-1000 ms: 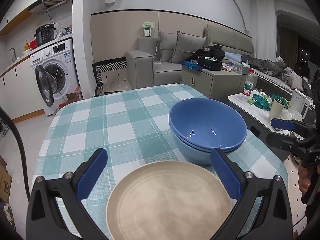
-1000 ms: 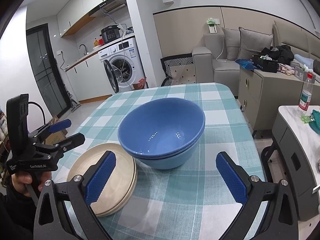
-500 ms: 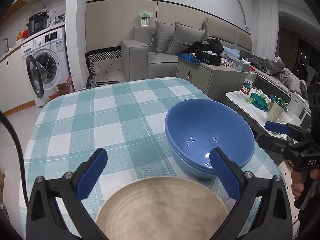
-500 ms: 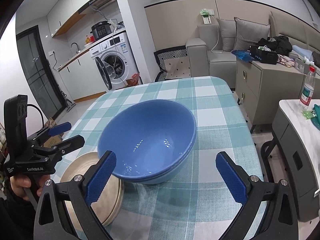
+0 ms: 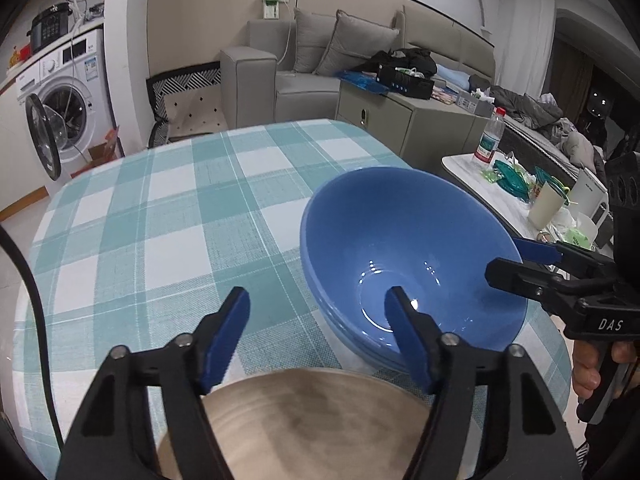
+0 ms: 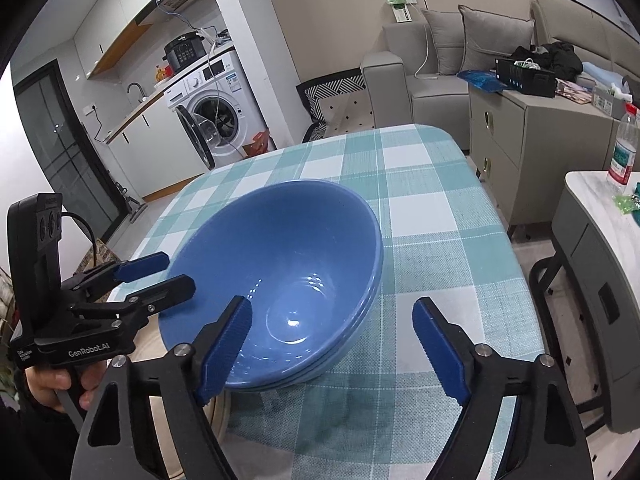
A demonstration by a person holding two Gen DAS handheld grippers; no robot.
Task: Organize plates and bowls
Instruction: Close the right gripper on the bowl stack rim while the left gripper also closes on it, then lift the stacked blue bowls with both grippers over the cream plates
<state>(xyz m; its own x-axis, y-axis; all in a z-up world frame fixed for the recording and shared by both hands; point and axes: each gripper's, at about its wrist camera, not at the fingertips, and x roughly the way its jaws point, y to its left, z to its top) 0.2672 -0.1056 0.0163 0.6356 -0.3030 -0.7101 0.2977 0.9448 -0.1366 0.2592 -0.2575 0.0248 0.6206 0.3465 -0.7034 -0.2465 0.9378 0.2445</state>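
An open-plan room with a white front-loading washing machine [image 5: 60,108] under a kitchen counter, a grey fabric sofa [image 6: 436,68] and a grey sideboard [image 6: 520,136]; in the foreground, a table under a teal-and-white checked tablecloth [image 5: 160,216]. Compared with a second ago, both views stand closer to and lower over the crockery; the stacked glossy blue ceramic bowls [image 6: 280,276] now fill more of each view, and the round beige plate [image 5: 312,424] has slid to the bottom edge of the left wrist view; the blue pads of both tools, then spread wide, stand markedly nearer together. The left hand-held gripper [image 5: 316,320] is partly open with its jaws closing; its left finger lies over bare cloth, its right finger appears over the near rim of the bowls, and whether the pads touch the rim cannot be told; nothing is gripped; the beige plate lies below and just behind its fingertips, touching or just beside the bowl stack. The right hand-held gripper [image 6: 332,328] is open wider, its jaws also closing; its left finger appears over the bowl interior near the rim, its right finger over the cloth outside the stack, so the near right rim lies between them; no pad visibly presses on it. Each tool shows in the other's view, held by a hand [image 6: 56,388] at the stack's opposite side.
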